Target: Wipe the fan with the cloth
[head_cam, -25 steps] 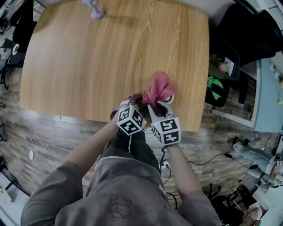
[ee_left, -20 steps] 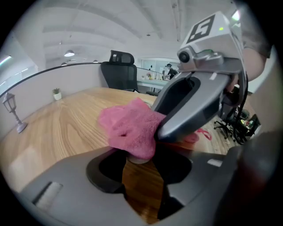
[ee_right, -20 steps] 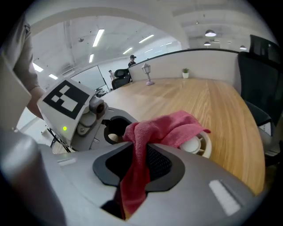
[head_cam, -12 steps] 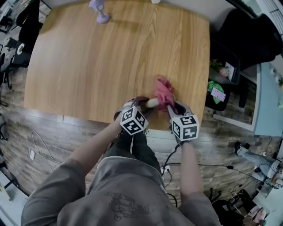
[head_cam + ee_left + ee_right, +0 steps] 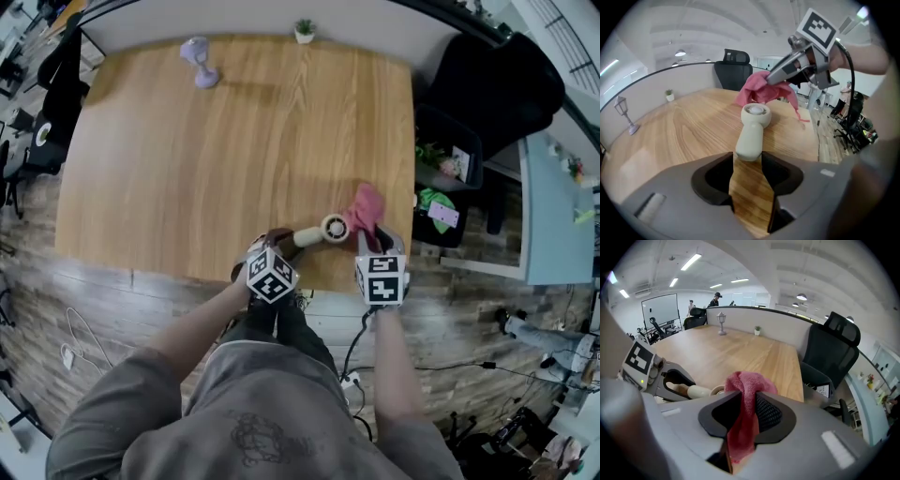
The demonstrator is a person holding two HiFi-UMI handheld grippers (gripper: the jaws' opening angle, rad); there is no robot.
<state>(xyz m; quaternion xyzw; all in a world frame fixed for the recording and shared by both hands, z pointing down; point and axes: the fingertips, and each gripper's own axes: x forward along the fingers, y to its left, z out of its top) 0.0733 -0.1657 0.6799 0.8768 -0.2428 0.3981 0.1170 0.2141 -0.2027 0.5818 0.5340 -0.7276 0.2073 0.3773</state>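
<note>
Left gripper point(image 5: 749, 161) clamped on the handle end of the fan point(image 5: 323, 231) near the table's point(image 5: 187, 169) front edge, right gripper point(image 5: 746, 405) pinched tight on the pink cloth point(image 5: 366, 206) just beside the fan head; I judge the wiping under way, handle not yet reached.

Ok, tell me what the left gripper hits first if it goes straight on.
Past the fan it holds, the left gripper would likely run the fan's head into the pink cloth clamped in the right gripper; depth between them is unclear.
</note>
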